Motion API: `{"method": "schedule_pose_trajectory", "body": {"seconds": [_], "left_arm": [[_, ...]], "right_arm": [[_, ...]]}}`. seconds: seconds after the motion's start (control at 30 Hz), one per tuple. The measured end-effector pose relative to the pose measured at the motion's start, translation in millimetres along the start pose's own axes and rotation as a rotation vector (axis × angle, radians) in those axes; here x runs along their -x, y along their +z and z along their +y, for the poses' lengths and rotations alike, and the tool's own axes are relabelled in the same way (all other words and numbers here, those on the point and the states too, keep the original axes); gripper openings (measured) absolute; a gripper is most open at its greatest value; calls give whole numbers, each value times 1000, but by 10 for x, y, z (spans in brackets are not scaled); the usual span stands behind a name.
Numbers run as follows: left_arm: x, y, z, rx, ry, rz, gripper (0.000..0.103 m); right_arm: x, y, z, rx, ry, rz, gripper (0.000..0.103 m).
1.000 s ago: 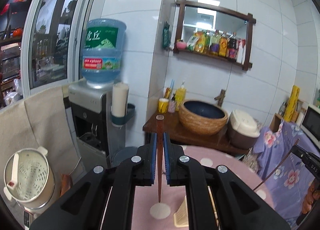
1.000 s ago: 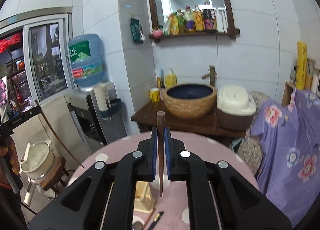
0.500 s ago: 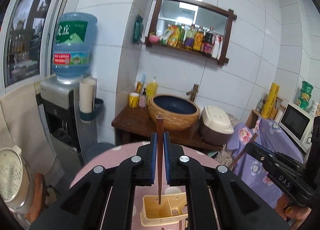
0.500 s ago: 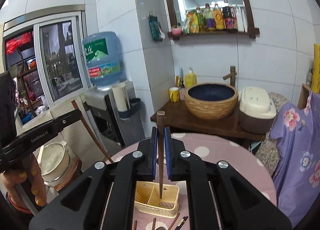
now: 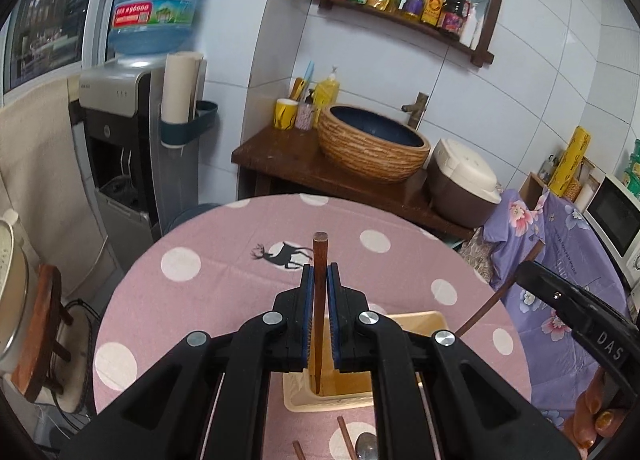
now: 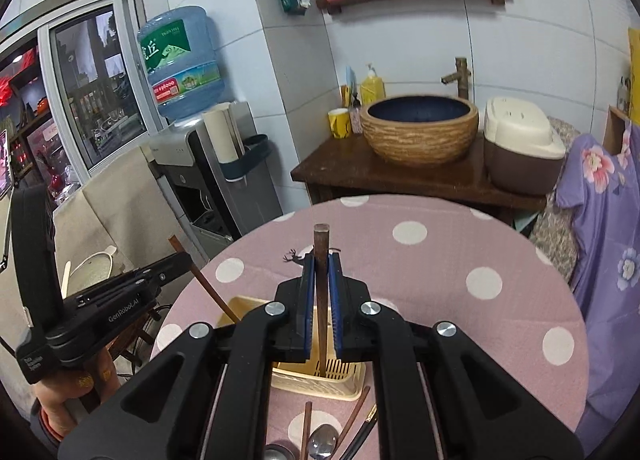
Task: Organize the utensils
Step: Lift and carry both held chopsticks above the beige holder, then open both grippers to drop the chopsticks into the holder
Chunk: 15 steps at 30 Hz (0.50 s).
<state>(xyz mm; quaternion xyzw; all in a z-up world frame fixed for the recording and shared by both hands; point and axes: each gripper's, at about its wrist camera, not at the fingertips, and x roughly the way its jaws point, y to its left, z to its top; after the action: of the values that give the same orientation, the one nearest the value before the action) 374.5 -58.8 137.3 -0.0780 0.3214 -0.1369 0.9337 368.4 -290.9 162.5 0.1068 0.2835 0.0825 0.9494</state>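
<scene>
My left gripper is shut on a brown chopstick that stands nearly upright, its lower tip down in the beige utensil holder on the pink dotted table. My right gripper is shut on a second brown chopstick, whose tip is over the holder's perforated compartment. In the right wrist view the left gripper comes in from the left, its chopstick slanting into the holder. Loose chopsticks and a spoon lie on the table in front of the holder.
Behind the table stand a wooden stand with a woven basin and a rice cooker. A water dispenser is at the back left, a wooden stool at the left edge, and purple flowered cloth to the right.
Both grippers have sunk and tipped down toward the table. The holder and loose utensils have come into view, and both chopstick tips now reach the holder.
</scene>
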Motion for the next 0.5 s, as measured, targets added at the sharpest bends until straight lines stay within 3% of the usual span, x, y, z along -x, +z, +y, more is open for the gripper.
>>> {"method": "schedule_pose_trajectory", "body": {"seconds": [0.3, 0.33, 0.37, 0.4, 0.43, 0.47, 0.5], "left_arm": [[-69, -113, 55, 14, 1, -9, 9], [-50, -120, 49, 9, 5, -15, 10], [-21, -135, 32, 2, 7, -24, 22], [23, -151, 23, -3, 6, -43, 47], [76, -173, 14, -3, 6, -65, 60], [150, -205, 7, 0, 8, -99, 74], [234, -247, -1, 0, 12, -135, 77]], "right_arm": [[-18, -66, -108, -30, -18, -34, 9], [-15, -79, -117, -30, -29, -39, 22], [-5, -97, -127, -34, -36, -44, 48], [21, -119, -144, -45, -36, -57, 61], [63, -155, -153, -54, -37, -79, 70], [95, -177, -153, -50, -39, -95, 70], [125, -215, -127, -26, -51, -106, 70]]}}
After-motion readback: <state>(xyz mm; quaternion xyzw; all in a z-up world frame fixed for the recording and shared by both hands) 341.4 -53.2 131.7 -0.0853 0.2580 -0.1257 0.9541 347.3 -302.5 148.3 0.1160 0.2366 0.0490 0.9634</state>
